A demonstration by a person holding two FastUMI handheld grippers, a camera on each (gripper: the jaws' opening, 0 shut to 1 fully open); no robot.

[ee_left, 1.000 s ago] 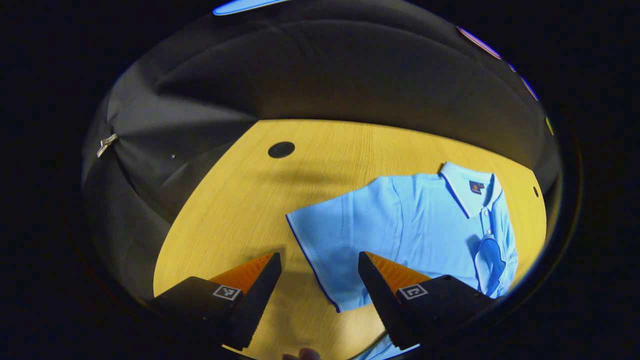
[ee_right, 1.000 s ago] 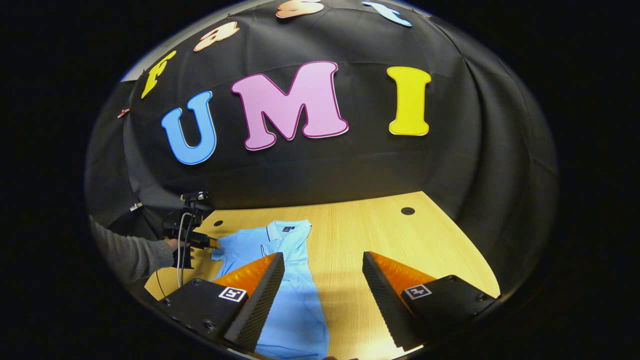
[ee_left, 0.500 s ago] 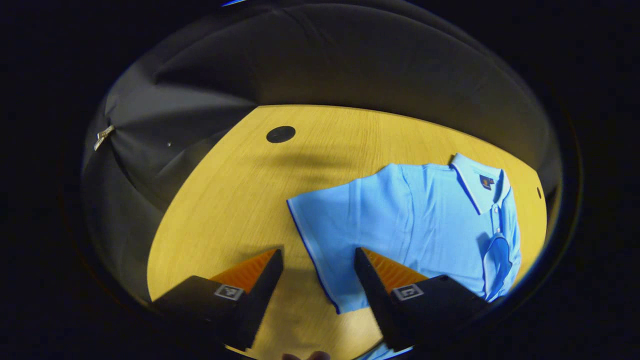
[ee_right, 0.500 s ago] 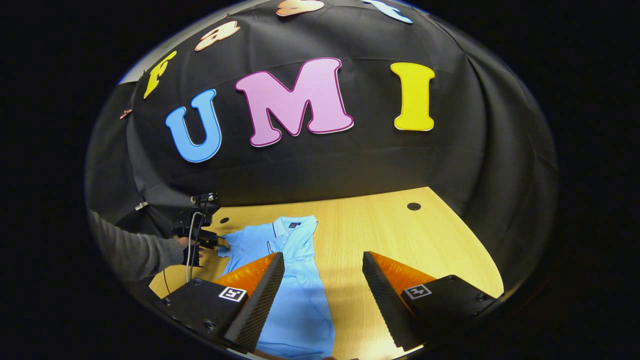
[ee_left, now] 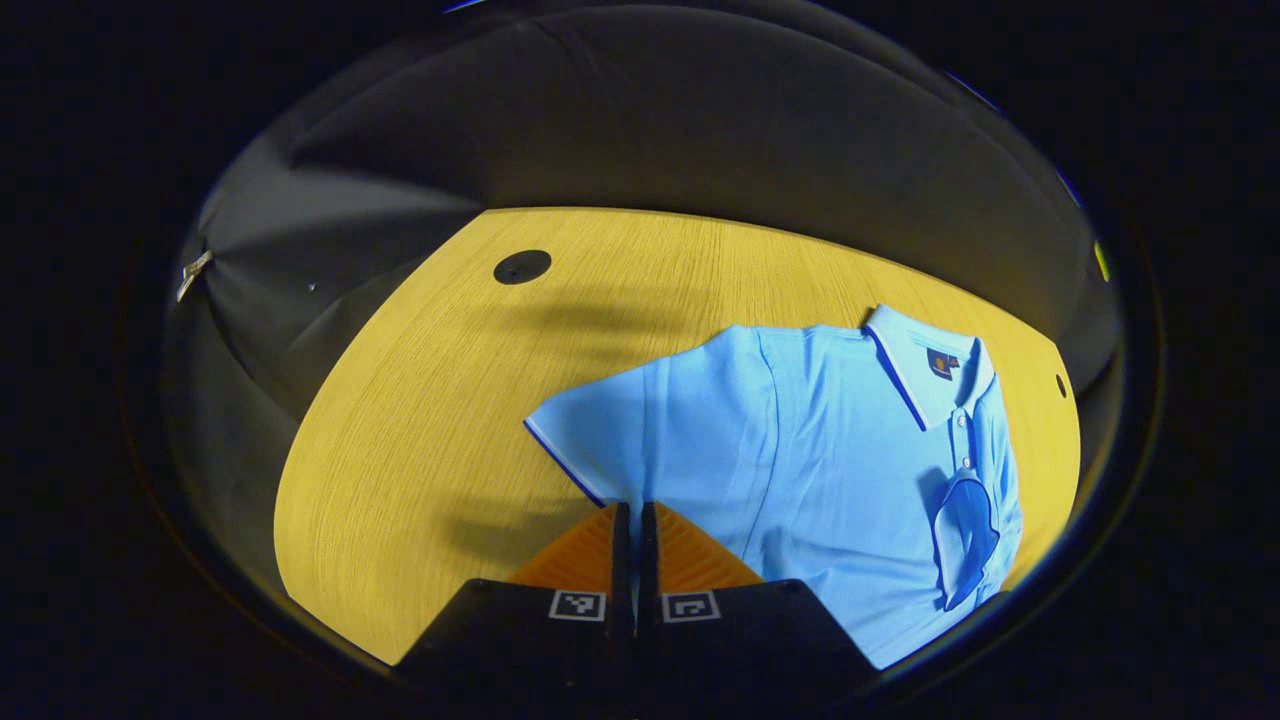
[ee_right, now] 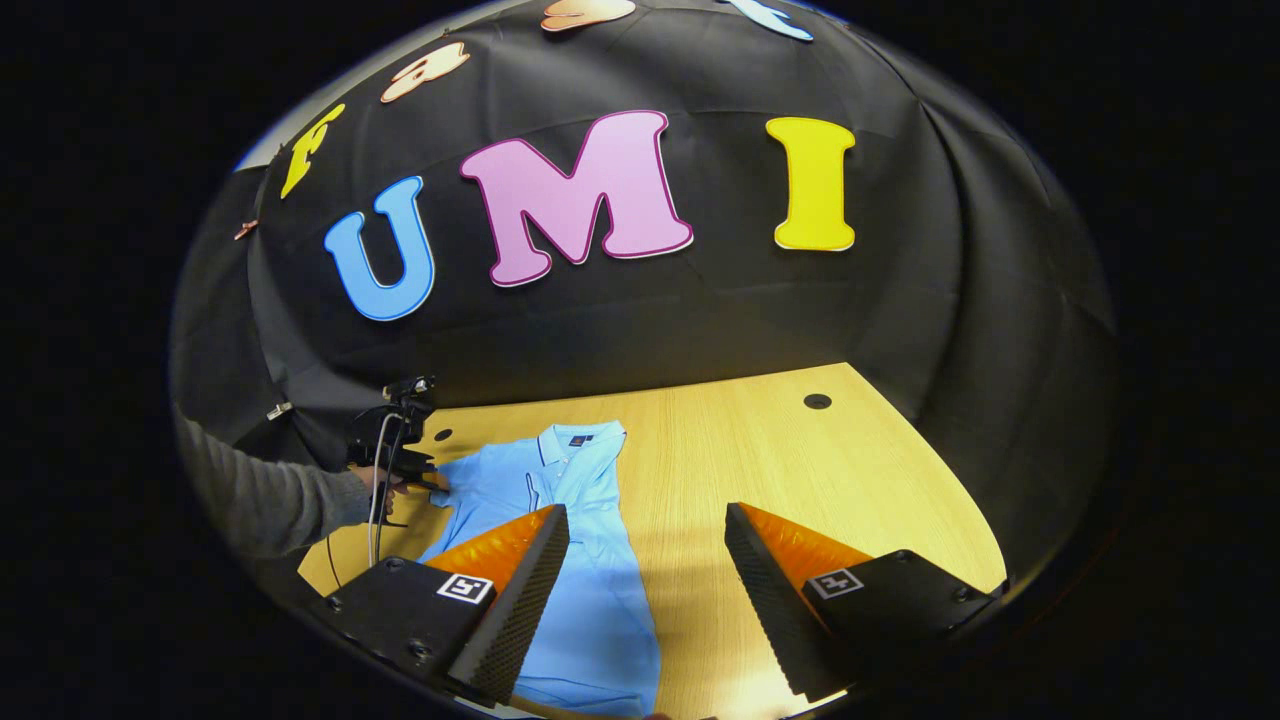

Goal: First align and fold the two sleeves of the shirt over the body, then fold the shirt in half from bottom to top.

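The light blue short-sleeved polo shirt (ee_left: 800,450) lies flat on the yellow wooden desk (ee_left: 420,400), its white-trimmed collar (ee_left: 920,360) at the far end and its hem nearest the person, so its long axis runs away from the person toward the booth wall. In the left gripper view, the left hand-held gripper (ee_left: 628,520) has its fingers pressed together on the lower edge of the outspread sleeve (ee_left: 610,430), pinching the cloth at the cuff corner; the shirt body lies to the collar side of that grip, to the right in this view. The other sleeve (ee_left: 962,540) appears already folded onto the body, below the collar. In the right gripper view, the right hand-held gripper (ee_right: 647,560) is spread wide and holds nothing, beside the shirt's right edge, well apart from the pinched sleeve. The left hand is therefore nearer; judged from this, the coming move is to carry the sleeve across, toward the collar's button line.
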